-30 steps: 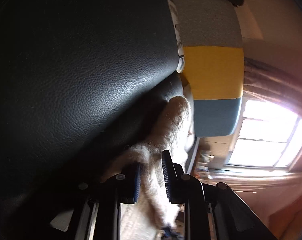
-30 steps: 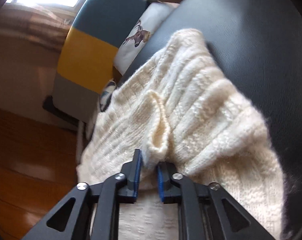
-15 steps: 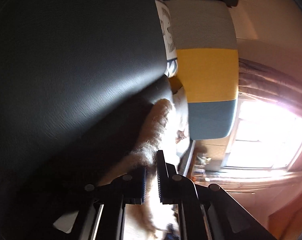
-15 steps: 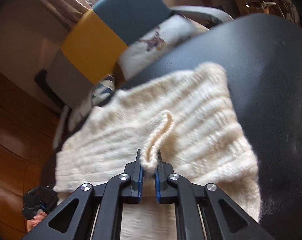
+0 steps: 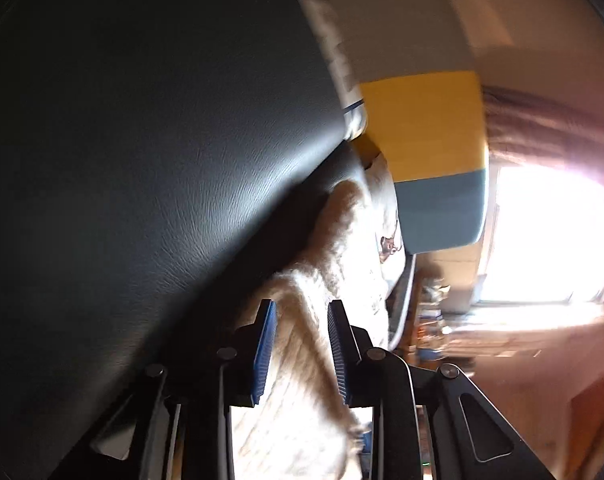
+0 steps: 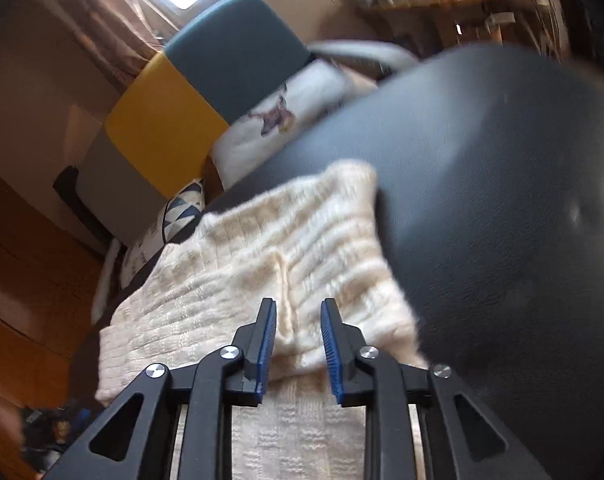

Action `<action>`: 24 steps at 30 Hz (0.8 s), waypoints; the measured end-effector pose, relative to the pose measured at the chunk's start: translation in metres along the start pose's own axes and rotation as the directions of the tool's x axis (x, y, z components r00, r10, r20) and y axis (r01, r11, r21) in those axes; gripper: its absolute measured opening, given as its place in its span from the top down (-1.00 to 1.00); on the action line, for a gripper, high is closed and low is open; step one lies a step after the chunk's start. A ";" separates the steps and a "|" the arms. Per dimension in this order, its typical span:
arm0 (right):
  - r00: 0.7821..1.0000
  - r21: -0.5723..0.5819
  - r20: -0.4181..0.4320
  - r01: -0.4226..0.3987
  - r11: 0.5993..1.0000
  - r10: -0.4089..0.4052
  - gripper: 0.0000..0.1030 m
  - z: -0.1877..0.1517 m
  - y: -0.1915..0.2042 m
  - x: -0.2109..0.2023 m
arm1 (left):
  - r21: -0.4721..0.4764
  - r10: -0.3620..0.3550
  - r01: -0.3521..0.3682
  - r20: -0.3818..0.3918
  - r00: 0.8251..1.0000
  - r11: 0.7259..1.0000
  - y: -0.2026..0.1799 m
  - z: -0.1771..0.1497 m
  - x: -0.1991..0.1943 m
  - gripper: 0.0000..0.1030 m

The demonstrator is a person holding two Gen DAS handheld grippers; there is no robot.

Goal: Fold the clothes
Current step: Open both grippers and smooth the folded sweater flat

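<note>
Lying on a black leather surface (image 6: 501, 200), a cream knitted sweater (image 6: 262, 248) is seen near both grippers. The jaws of the right gripper (image 6: 298, 320) and left gripper (image 5: 302, 320) are opening, with knit folds loose between them.

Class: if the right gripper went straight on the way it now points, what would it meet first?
Most likely the cream knitted sweater: a raised fold of it lies between the opening jaws of the right gripper. Beyond that is the black leather surface; depth is unclear.
</note>
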State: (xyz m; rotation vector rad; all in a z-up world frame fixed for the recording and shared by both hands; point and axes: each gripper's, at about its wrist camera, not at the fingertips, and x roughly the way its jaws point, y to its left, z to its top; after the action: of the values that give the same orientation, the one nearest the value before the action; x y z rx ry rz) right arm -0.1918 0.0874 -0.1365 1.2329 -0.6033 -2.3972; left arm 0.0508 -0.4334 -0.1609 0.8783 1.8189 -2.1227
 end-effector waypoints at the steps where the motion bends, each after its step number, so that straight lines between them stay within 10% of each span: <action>1: 1.000 -0.035 -0.001 -0.018 0.999 0.018 0.54 0.002 0.007 -0.002 | 0.050 0.012 -0.013 0.015 1.000 0.999 -0.009 -0.002 -0.007 0.49; 11: 0.990 -0.240 -0.086 0.088 0.967 -0.111 0.54 0.012 0.052 0.063 | 0.419 0.081 -0.092 0.044 0.996 0.903 -0.115 -0.013 0.049 0.30; 18: 0.994 -0.268 -0.078 0.052 0.962 -0.075 0.59 0.008 0.035 0.075 | 0.410 0.231 -0.228 0.043 0.972 0.883 -0.078 0.010 0.098 0.44; 24: 0.995 -0.315 -0.058 0.055 0.947 -0.077 0.59 0.012 0.049 0.063 | 0.416 0.206 -0.206 0.047 0.977 0.886 -0.070 0.012 0.082 0.63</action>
State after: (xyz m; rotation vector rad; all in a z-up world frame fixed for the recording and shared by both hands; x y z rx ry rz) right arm -0.2293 0.0162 -0.1462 1.2054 -0.1514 -2.3761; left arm -0.0546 -0.4123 -0.1480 1.1050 1.2107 -2.4049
